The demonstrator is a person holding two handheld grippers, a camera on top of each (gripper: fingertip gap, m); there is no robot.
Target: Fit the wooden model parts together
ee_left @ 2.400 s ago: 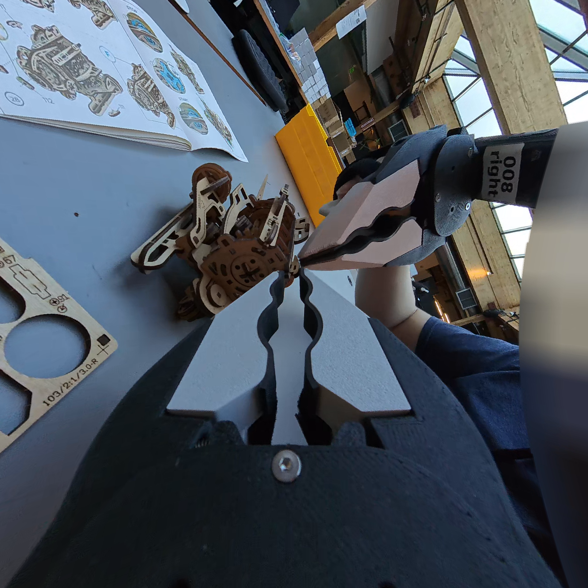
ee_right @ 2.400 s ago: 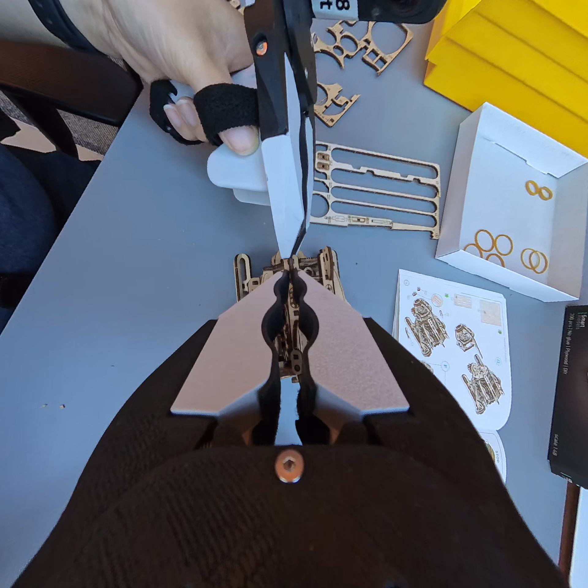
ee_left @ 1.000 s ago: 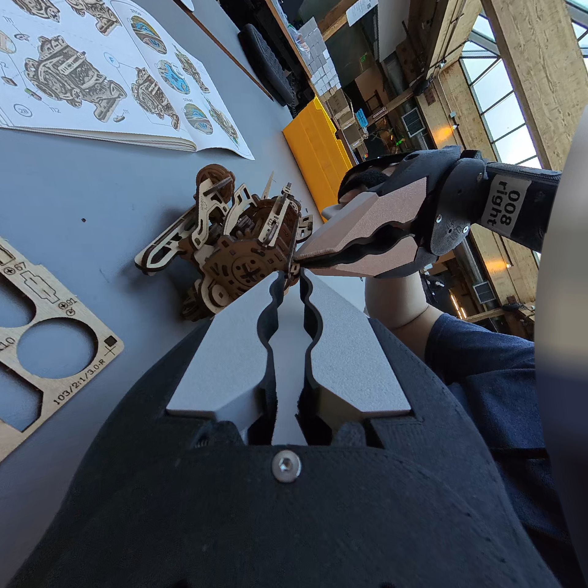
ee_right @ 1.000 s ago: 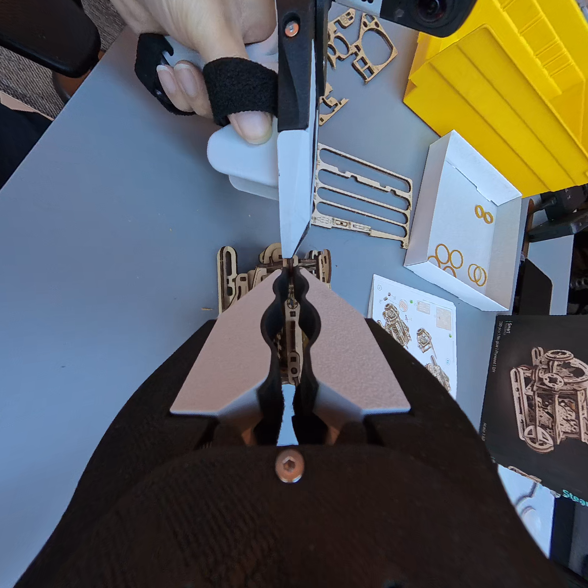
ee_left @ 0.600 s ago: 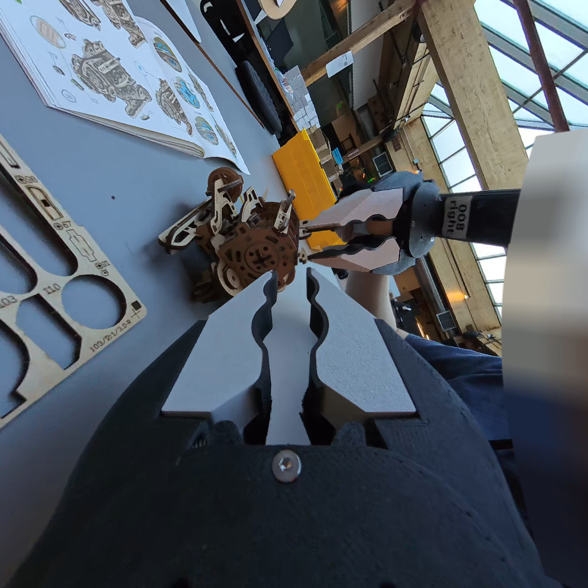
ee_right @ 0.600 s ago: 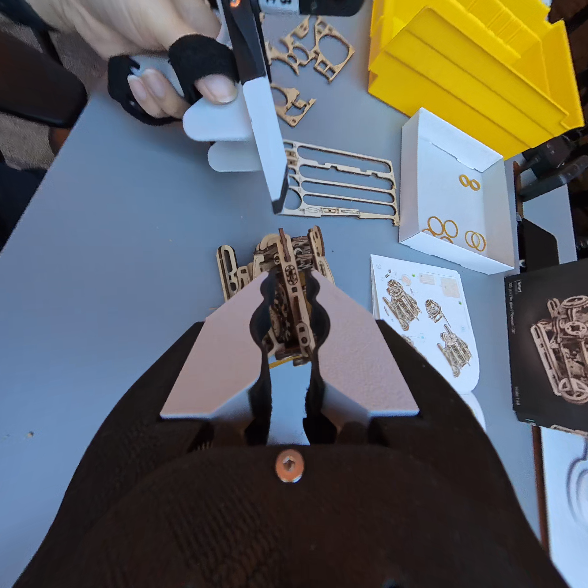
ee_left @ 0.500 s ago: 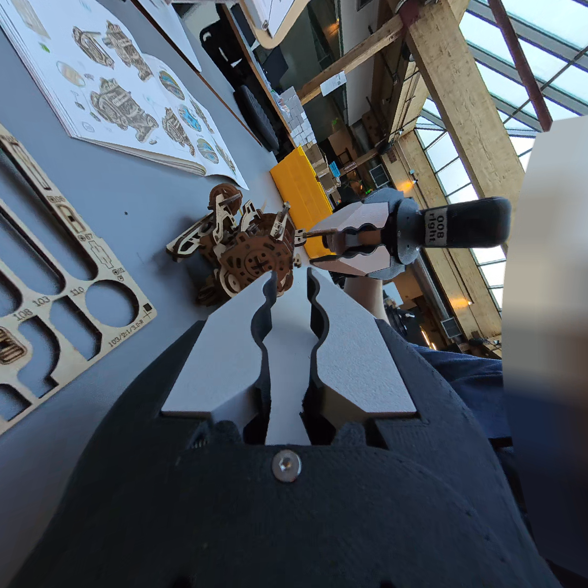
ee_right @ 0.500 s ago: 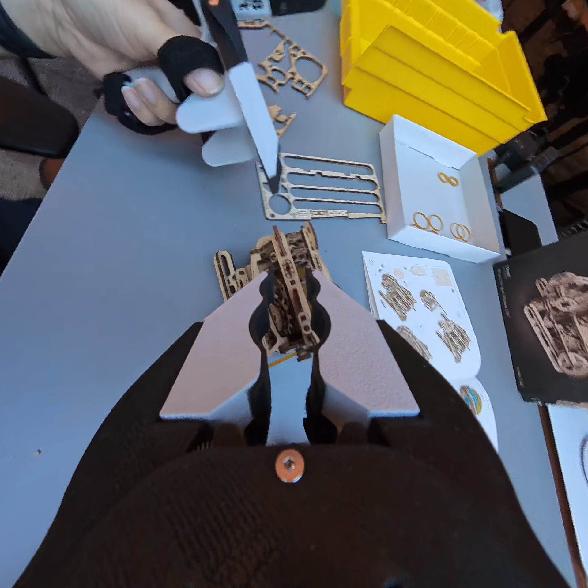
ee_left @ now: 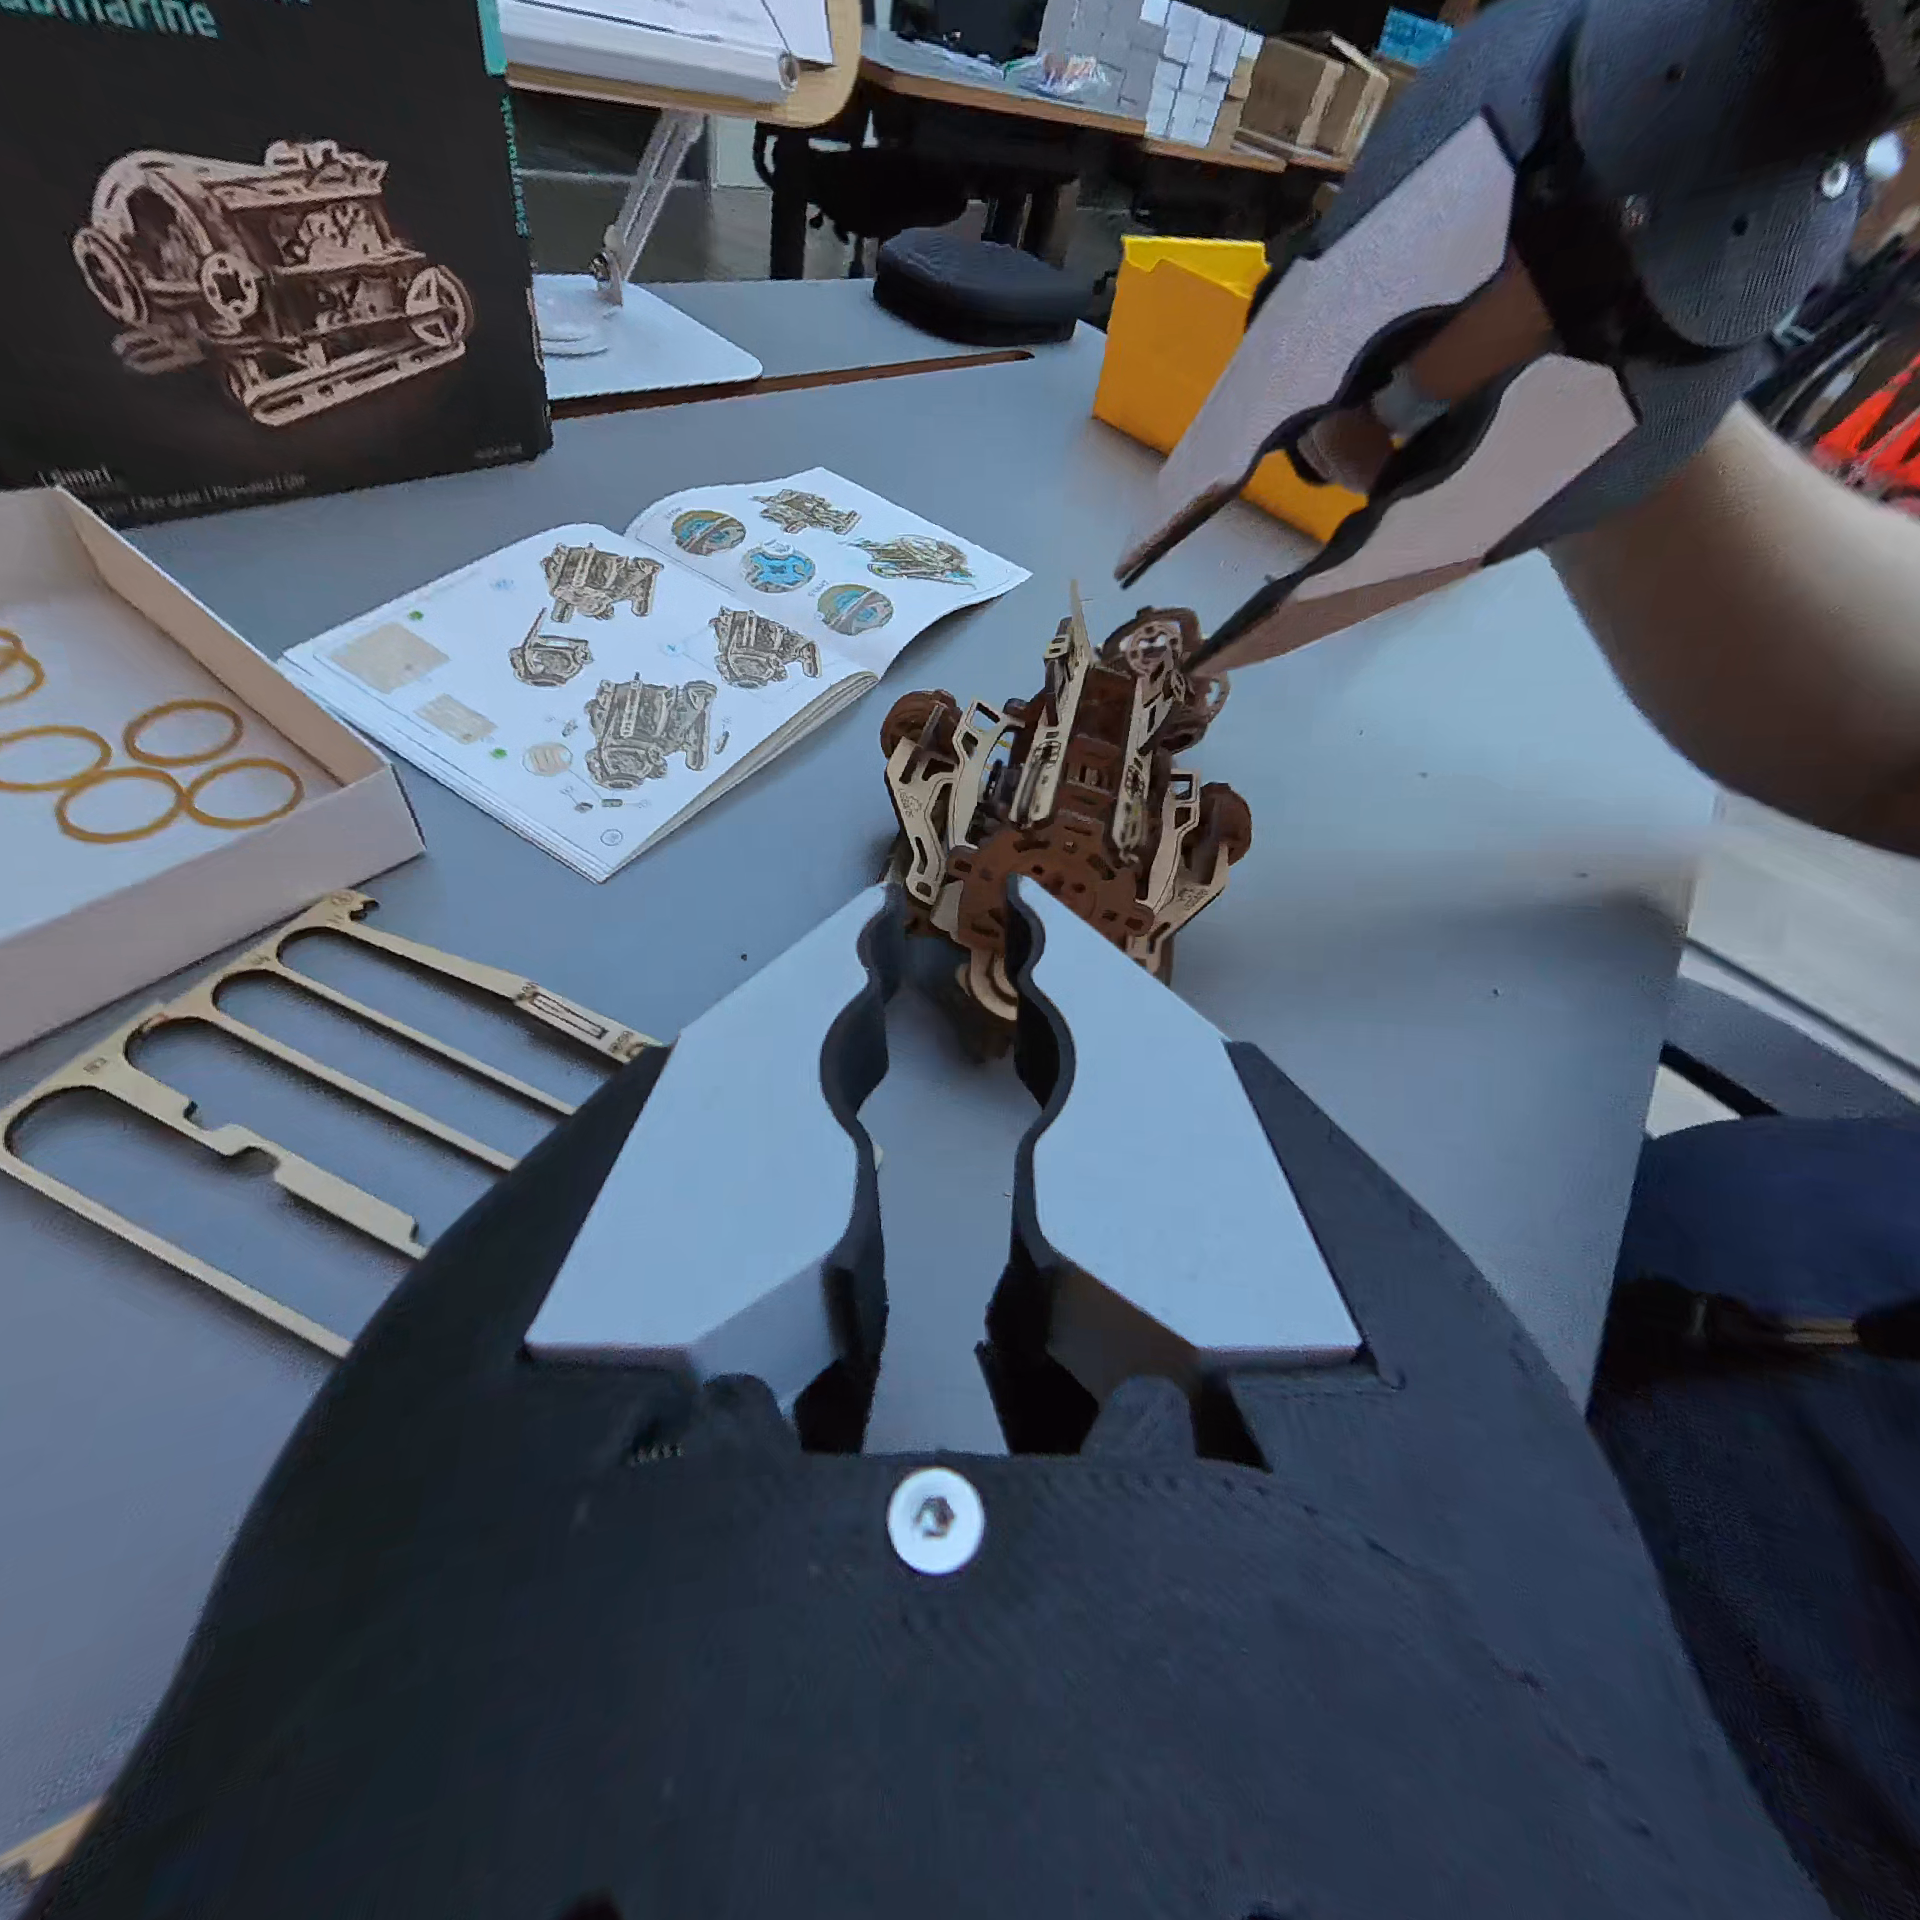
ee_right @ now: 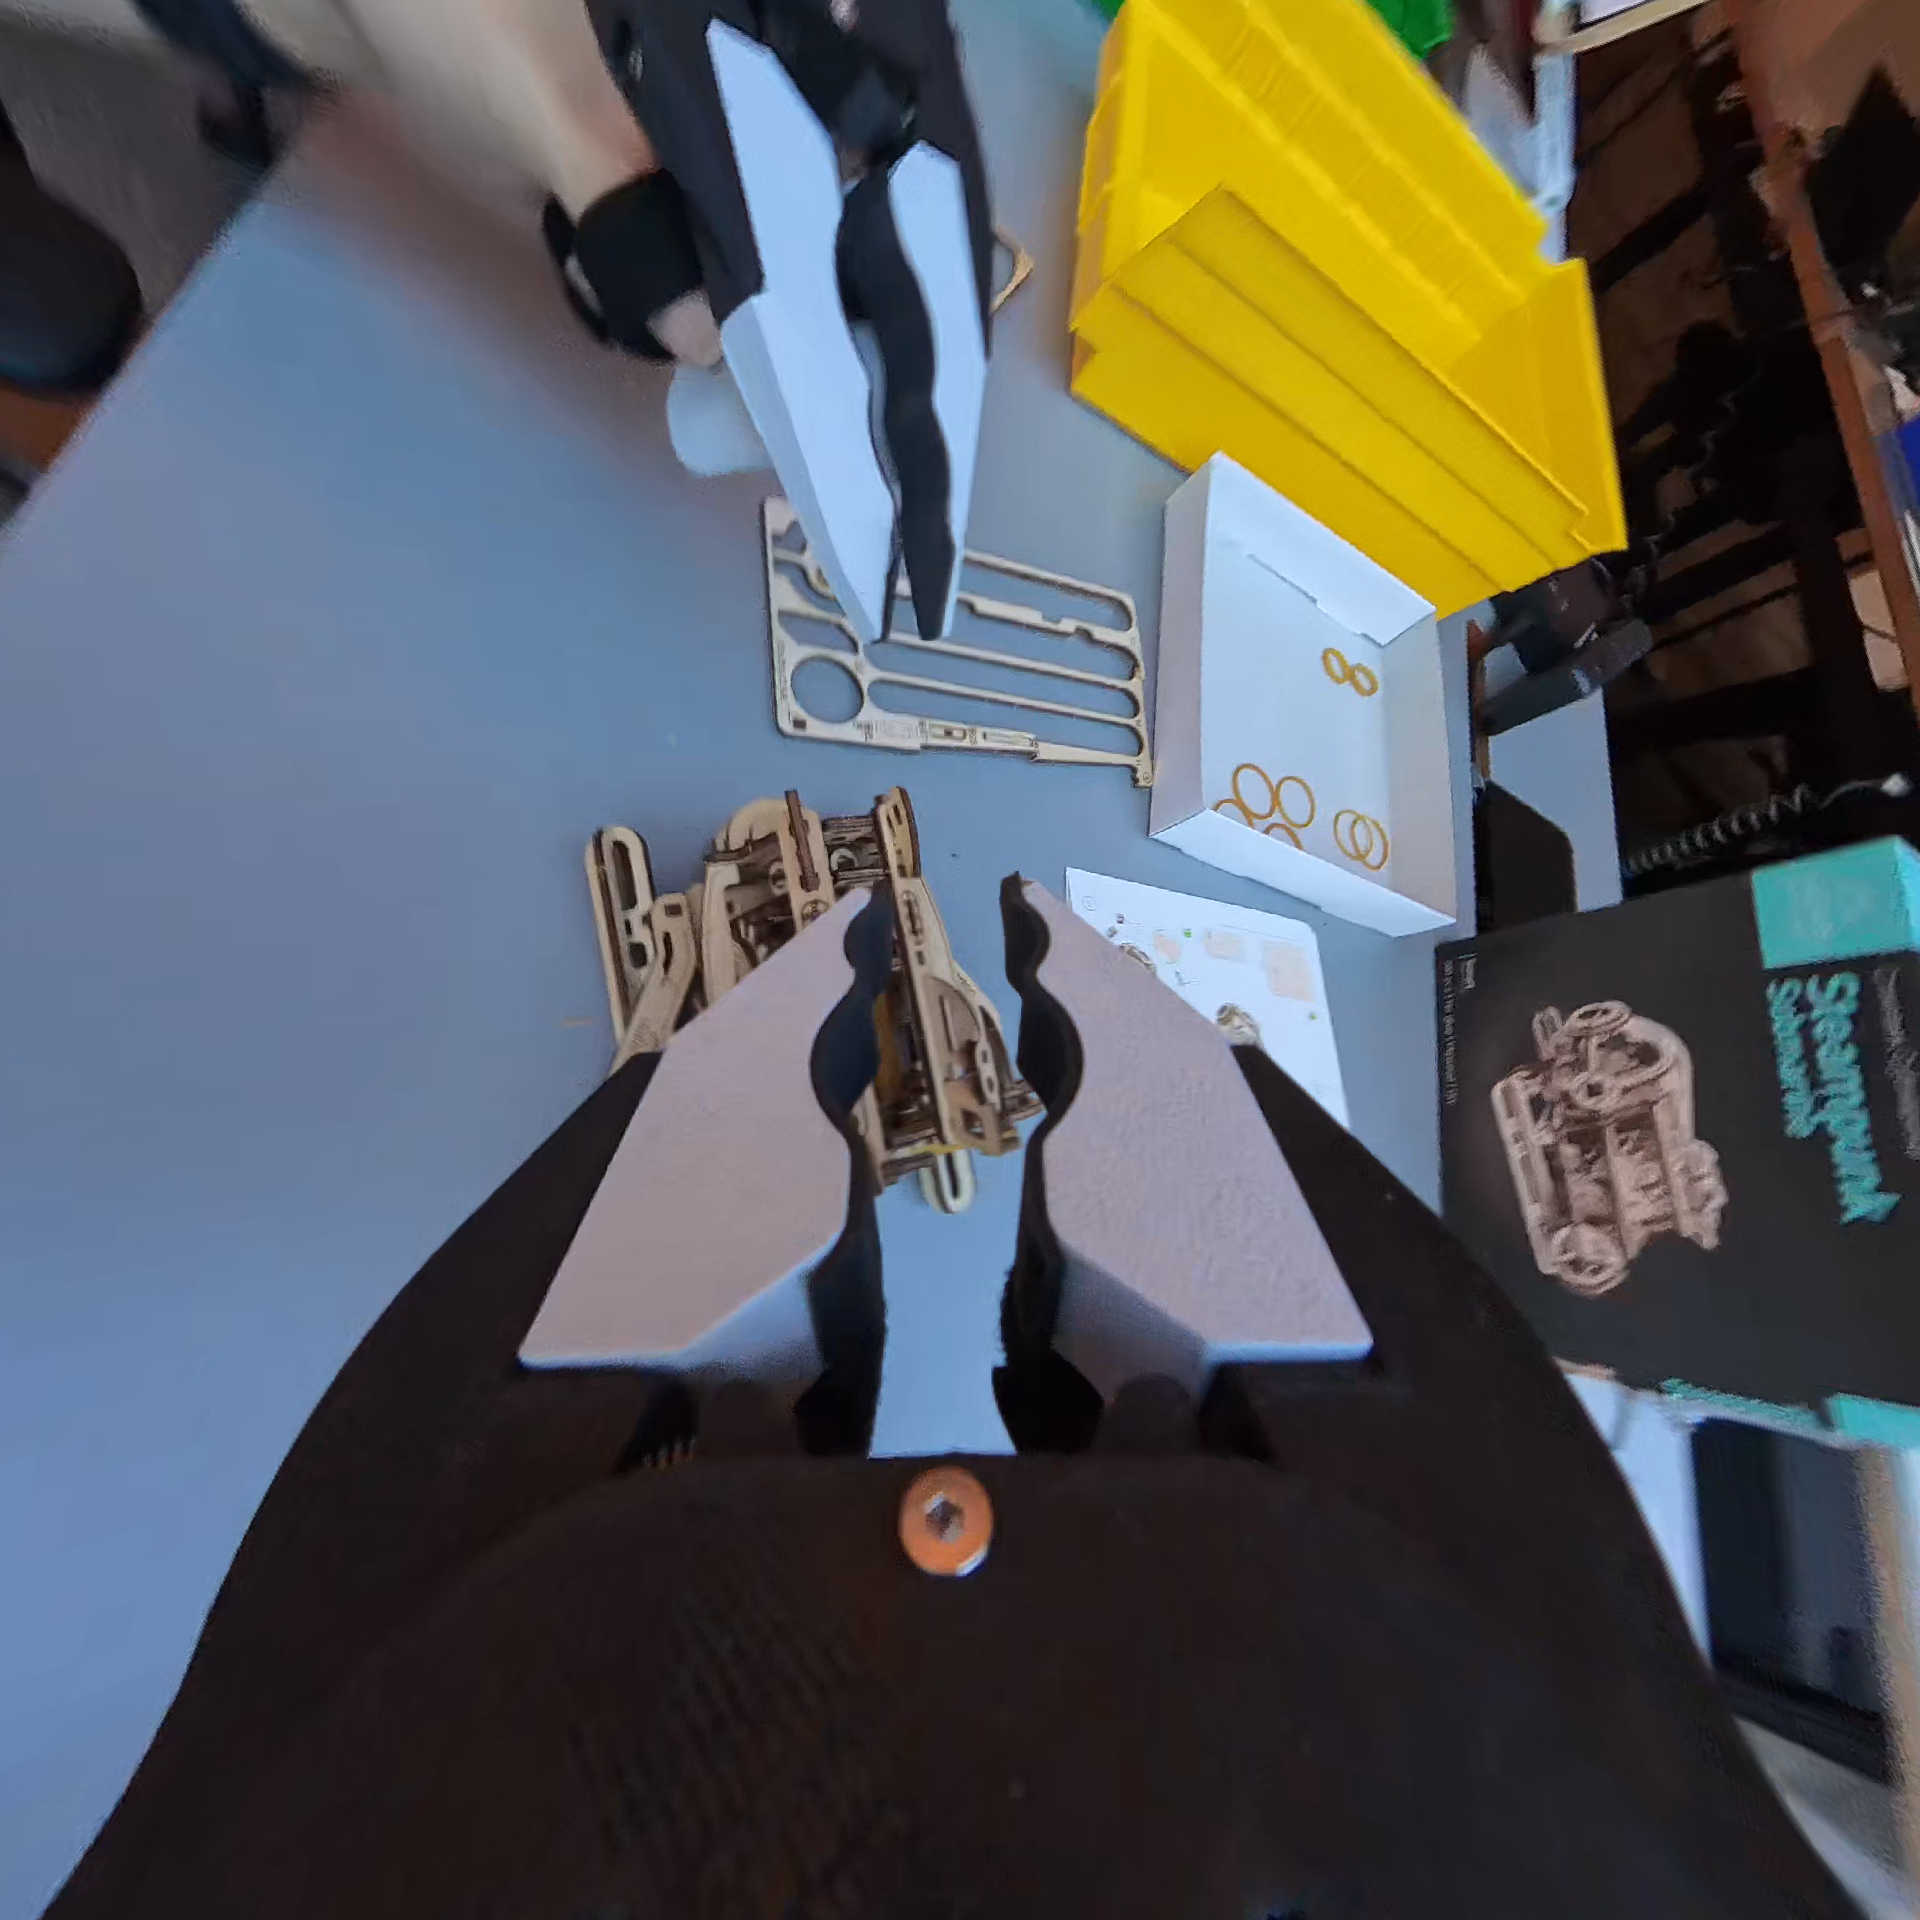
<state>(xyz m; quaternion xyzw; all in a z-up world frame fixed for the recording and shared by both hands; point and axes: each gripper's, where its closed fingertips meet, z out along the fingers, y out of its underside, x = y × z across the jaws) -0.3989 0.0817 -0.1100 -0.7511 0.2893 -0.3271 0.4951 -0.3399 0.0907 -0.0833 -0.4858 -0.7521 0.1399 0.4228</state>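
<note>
The partly built wooden model (ee_left: 1060, 800) rests on the grey table (ee_left: 1434, 966), free of both grippers. My left gripper (ee_left: 951, 902) is open and empty, its tips just short of the model's near side. My right gripper (ee_left: 1169, 618) is open and empty, and one fingertip hovers at the model's top far edge. In the right wrist view the model (ee_right: 769, 925) lies below and between the open fingers of my right gripper (ee_right: 940, 896). The left gripper (ee_right: 906, 630) points down over a wooden sheet beyond it.
A punched-out wooden sheet (ee_left: 291, 1091) lies left of the model. A white box (ee_left: 208, 894) with rubber bands, an open instruction booklet (ee_left: 644, 665) and a black kit box (ee_left: 260, 239) stand behind. Yellow bins (ee_right: 1330, 291) sit at the far side. A person's forearm (ee_left: 1714, 675) is at the right. My hands' fingertips stand some 8 cm from each other.
Both grippers were shut tip to tip at the model. Both have opened and drawn back. The left has swung round level with the table; the right has lifted above the model.
</note>
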